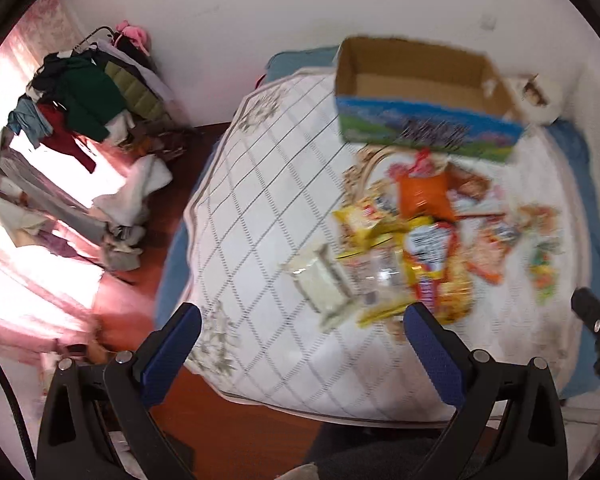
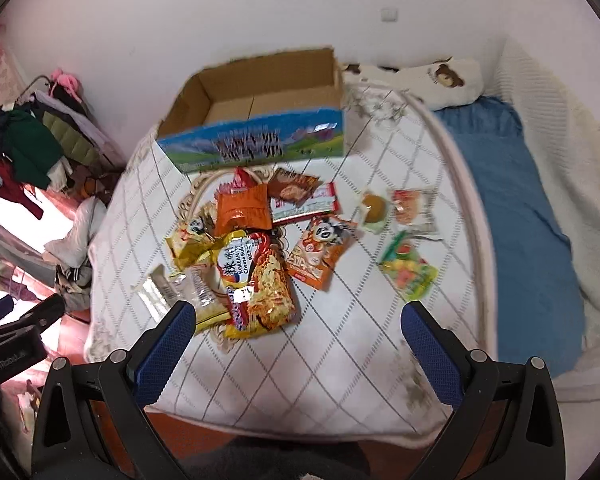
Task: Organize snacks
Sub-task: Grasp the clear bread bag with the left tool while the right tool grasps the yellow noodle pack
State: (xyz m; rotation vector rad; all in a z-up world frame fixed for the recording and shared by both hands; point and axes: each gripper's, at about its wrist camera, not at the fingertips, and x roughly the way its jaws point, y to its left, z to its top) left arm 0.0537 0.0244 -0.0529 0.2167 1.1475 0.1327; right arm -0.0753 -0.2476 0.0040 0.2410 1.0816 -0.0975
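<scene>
A white quilted mattress [image 2: 340, 340] fills the middle of the room, with a blue sheet [image 2: 512, 216] along its right side and a heap of clothes [image 1: 80, 96] on the floor to the far left. At the far end of the mattress stands an open cardboard box [image 2: 256, 112] with a blue and green printed front, its inside bare. Just in front of the box the snacks lie scattered in a loose pile: an orange bag [image 2: 242, 208] nearest the box, a large yellow noodle packet [image 2: 260, 280] on the near side of the pile, an orange panda packet [image 2: 320, 252] to its right, and a green sweets packet [image 2: 408, 268] apart at the right. A clear wrapper [image 1: 320, 280] lies at the pile's left edge. The left gripper [image 1: 302, 328] hangs over the near left part of the mattress, jaws spread wide and holding nothing. The right gripper [image 2: 296, 326] hovers above the near edge of the pile, jaws likewise wide apart and empty.
</scene>
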